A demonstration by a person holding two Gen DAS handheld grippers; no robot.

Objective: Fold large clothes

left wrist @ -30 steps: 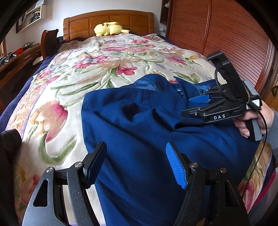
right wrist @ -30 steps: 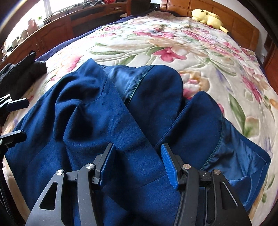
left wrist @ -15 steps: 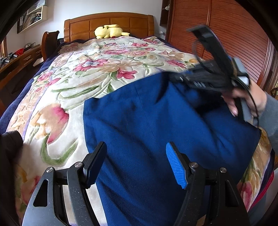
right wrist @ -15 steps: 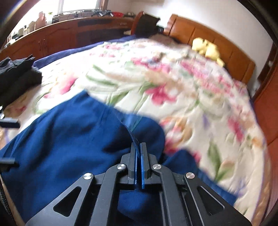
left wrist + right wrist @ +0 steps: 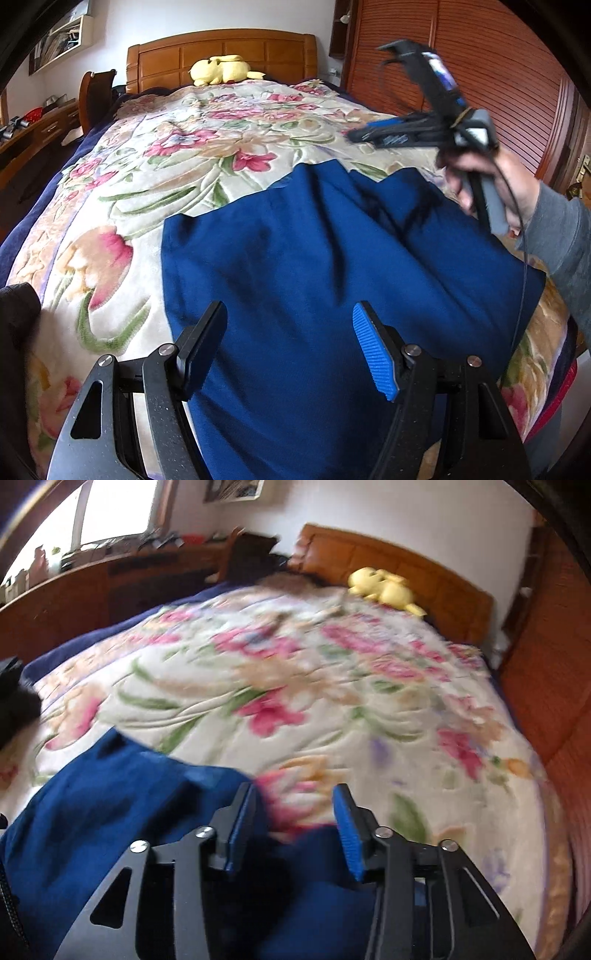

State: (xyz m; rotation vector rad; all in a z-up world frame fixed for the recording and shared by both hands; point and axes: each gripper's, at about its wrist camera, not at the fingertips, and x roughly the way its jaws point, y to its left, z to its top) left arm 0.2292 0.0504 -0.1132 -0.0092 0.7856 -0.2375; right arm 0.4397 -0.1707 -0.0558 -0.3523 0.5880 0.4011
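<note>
A large dark blue garment (image 5: 332, 266) lies folded over on the floral bedspread (image 5: 192, 155) at the near end of the bed. My left gripper (image 5: 288, 347) is open and empty, hovering over the garment's near part. My right gripper (image 5: 295, 823) is open and empty, above the garment's far edge (image 5: 140, 812). In the left wrist view the right gripper (image 5: 354, 136) is held in a hand, raised above the garment's far right side.
A yellow plush toy (image 5: 218, 70) lies by the wooden headboard (image 5: 221, 51). A wooden slatted wardrobe (image 5: 498, 66) stands close on the right. A dark cloth pile (image 5: 14, 314) sits at the bed's left edge. A wooden dresser (image 5: 92, 583) runs along the left wall.
The right gripper shut on a flap of the garment, carried it over, then opened and lifted away. The garment now lies flatter. The left gripper has stayed open and still.
</note>
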